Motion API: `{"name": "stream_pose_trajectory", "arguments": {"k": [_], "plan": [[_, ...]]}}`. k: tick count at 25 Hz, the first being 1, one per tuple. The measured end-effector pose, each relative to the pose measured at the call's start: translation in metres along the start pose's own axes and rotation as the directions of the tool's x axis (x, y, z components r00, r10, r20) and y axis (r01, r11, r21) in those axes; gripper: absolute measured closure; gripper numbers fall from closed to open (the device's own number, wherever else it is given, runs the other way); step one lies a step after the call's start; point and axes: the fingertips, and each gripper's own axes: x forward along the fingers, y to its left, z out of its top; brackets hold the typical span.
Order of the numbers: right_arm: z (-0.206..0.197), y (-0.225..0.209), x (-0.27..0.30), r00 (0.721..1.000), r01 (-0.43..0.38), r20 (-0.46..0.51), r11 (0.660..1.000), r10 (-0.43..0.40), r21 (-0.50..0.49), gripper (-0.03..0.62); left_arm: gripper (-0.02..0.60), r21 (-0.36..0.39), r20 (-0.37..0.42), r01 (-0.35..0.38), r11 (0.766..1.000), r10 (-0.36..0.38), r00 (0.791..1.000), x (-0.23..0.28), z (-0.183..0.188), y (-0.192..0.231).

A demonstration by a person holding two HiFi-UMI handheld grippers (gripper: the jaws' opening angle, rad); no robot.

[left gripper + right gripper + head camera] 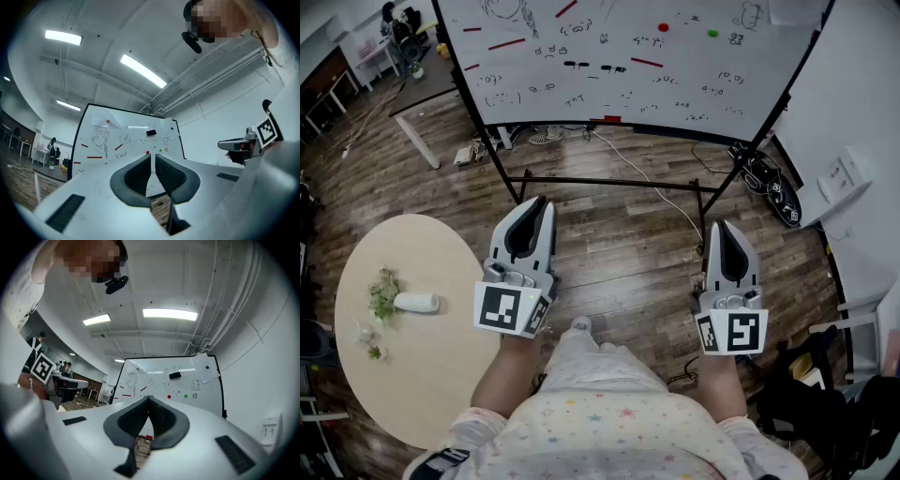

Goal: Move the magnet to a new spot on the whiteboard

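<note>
The whiteboard stands ahead on a black frame, covered in doodles and red strips. A round red magnet and a green magnet sit on its upper right; both show again in the right gripper view as the red magnet and green magnet. My left gripper and right gripper hover over the wooden floor, well short of the board. Both are empty. The right jaws meet at the tips; the left jaws leave only a thin slit.
A round beige table at the left holds a white object and bits of greenery. Cables and a power strip lie on the floor under the board. A black eraser sits on the board.
</note>
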Motion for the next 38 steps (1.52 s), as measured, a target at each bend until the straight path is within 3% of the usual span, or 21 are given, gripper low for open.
{"name": "stream_pose_trajectory", "arguments": {"k": [10, 17, 19, 24, 38], "plan": [[-0.014, -0.011, 0.009, 0.999, 0.043, -0.035, 0.995, -0.040, 0.094, 0.587, 0.537, 0.001, -0.033, 0.006, 1.000, -0.006, 0.999, 0.013, -0.009, 0.004], [-0.022, -0.008, 0.051, 0.999, 0.047, -0.032, 0.991, -0.043, 0.124, 0.441, 0.357, 0.001, -0.070, 0.017, 1.000, -0.017, 0.997, 0.046, -0.027, 0.034], [-0.022, -0.008, 0.068, 0.998, 0.061, -0.030, 0.990, -0.058, 0.129, 0.392, 0.333, 0.004, -0.080, 0.030, 1.000, -0.030, 0.996, 0.057, -0.031, 0.047], [-0.021, -0.001, 0.117, 0.997, 0.080, -0.027, 0.991, -0.077, 0.106, 0.321, 0.322, 0.005, -0.066, 0.027, 1.000, -0.027, 0.997, 0.087, -0.032, 0.092], [-0.064, -0.029, 0.223, 0.996, 0.081, -0.053, 0.991, -0.075, 0.110, 0.298, 0.316, -0.018, -0.070, 0.002, 1.000, -0.003, 0.998, 0.175, -0.072, 0.142]]}}
